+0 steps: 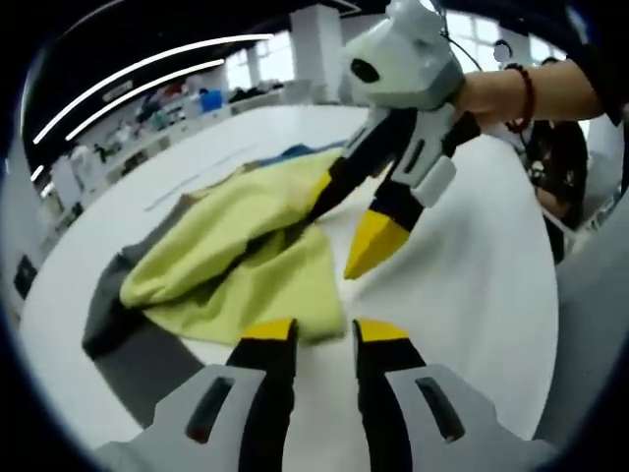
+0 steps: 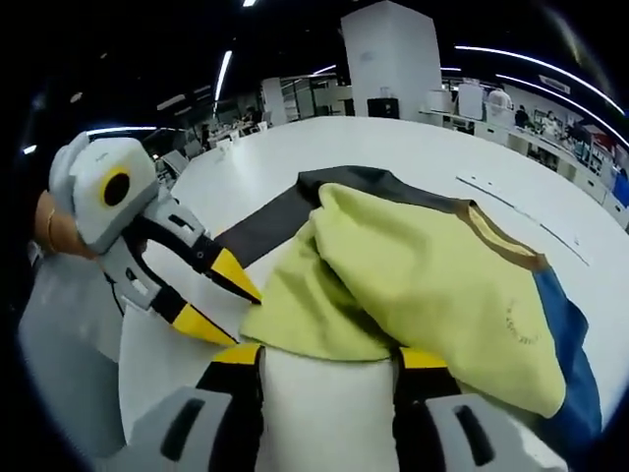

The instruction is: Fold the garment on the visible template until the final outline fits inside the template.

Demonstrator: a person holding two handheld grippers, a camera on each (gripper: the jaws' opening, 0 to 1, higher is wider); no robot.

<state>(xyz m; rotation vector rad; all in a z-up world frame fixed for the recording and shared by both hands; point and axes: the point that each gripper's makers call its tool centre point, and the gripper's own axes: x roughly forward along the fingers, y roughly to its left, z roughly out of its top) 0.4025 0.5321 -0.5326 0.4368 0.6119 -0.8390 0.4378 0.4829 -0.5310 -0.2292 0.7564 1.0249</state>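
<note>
On the table (image 1: 472,265): one garment (image 1: 236,261), yellow-green, crumpled and part folded, centre-left in the left gripper view, centre to right in the right gripper view (image 2: 423,285).
Long axis: runs from lower left to upper centre of the left gripper view; in the right gripper view the brown-trimmed neck (image 2: 501,241) points to the right of the frame.
Look: yellow-green front, a blue panel (image 2: 570,344) at the right edge of the right gripper view, small ring of print near the lower right, soft folds heaped over each other.
Template: one dark grey sheet (image 1: 128,344) under the garment, showing at lower left of the left gripper view and as a dark band (image 2: 275,221) at upper centre-left of the right gripper view. Garment overhangs it onto the white table.
Count: one garment, one template, two grippers.
Left gripper (image 1: 324,332): jaws a little apart, tips at the near hem, nothing between them; seen at left of the right gripper view (image 2: 221,300), both tips just at the cloth edge.
Right gripper (image 2: 329,356): jaws wide, cloth lying across both tips, nothing pinched; in the left gripper view (image 1: 344,221) one jaw touches the garment fold, the other hangs over bare table.
Hand (image 1: 491,93): upper right of the left gripper view, holding the right gripper, bead bracelet (image 1: 526,93) on the wrist.
</note>
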